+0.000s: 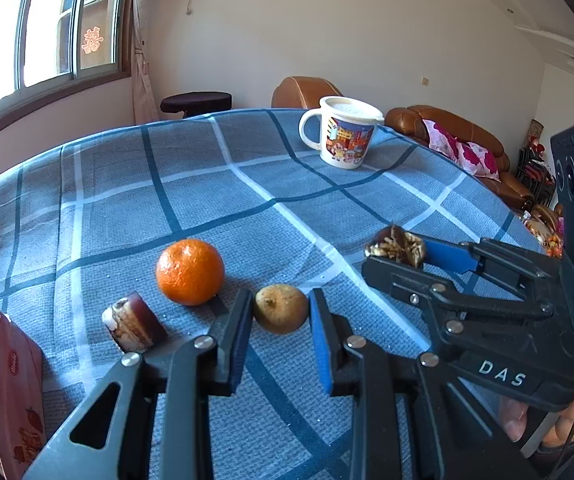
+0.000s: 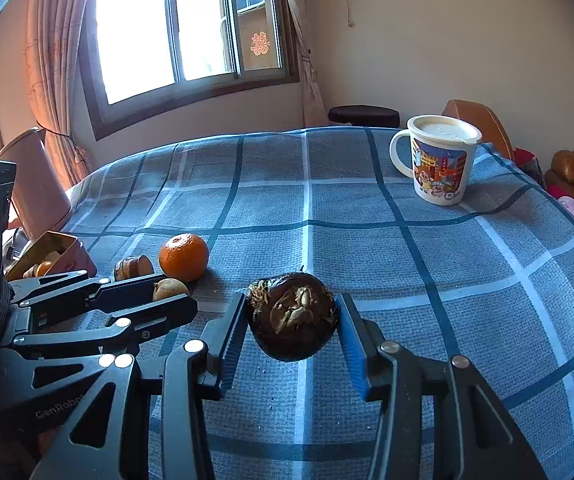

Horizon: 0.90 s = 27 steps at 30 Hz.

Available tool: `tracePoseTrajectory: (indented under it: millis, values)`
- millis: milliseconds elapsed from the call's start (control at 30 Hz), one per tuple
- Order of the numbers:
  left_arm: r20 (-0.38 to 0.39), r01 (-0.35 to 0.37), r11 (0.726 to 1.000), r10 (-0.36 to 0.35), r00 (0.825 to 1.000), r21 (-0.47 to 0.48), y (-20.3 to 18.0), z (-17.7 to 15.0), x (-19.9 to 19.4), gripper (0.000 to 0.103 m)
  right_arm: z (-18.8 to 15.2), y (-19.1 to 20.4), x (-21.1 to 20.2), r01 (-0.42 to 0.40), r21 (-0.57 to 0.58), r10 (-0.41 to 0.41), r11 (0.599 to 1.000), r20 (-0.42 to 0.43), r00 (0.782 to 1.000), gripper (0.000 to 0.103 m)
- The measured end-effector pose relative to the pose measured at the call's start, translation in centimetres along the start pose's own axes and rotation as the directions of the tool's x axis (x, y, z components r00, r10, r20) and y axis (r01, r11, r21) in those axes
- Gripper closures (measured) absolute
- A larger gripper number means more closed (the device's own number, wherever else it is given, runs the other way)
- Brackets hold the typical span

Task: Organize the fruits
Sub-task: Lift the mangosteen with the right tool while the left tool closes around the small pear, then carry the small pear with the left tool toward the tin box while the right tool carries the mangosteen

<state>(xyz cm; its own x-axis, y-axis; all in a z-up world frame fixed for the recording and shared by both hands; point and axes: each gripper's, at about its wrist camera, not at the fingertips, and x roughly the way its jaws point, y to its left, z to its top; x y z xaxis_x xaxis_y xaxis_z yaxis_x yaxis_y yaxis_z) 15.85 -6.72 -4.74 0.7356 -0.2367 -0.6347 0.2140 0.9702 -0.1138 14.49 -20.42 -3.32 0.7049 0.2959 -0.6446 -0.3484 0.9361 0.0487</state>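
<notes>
My left gripper (image 1: 280, 309) is shut on a small brown round fruit (image 1: 281, 309), held just above the checked tablecloth. To its left lie an orange (image 1: 190, 271) and a short dark-red cut piece (image 1: 133, 322). My right gripper (image 2: 291, 322) is shut on a dark brown water chestnut (image 2: 291, 316), which also shows between that gripper's fingers in the left wrist view as the chestnut (image 1: 397, 246). In the right wrist view the left gripper (image 2: 175, 294) grips the small brown fruit (image 2: 169, 289) beside the orange (image 2: 183, 256).
A pink box (image 1: 15, 392) with fruit inside stands at the table's left edge, seen as the box (image 2: 63, 258) in the right wrist view. A white cartoon mug (image 1: 345, 132) stands at the far side. A pink jug (image 2: 33, 180) is at the left edge. Brown sofas lie beyond.
</notes>
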Motion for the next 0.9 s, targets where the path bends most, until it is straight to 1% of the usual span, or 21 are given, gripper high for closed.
tracePoseTrajectory:
  millis: [233, 600, 900]
  values:
    - [0.046, -0.020, 1.000, 0.020, 0.999, 0.003, -0.1, -0.1, -0.9, 0.073, 0.0, 0.3, -0.5, -0.002, -0.014, 0.002, 1.000, 0.027, 1.000, 0.056]
    - [0.099, -0.039, 0.999, 0.039, 0.994, 0.000, -0.2, -0.2, -2.0, 0.073, -0.1, 0.6, -1.0, -0.006, -0.028, 0.008, 1.000, 0.054, 0.998, 0.056]
    - [0.125, -0.043, 0.999, 0.045, 0.991, -0.018, 0.2, -0.4, -2.6, 0.073, -0.2, 0.7, -1.5, -0.008, -0.036, 0.011, 0.999, 0.081, 0.997, 0.056]
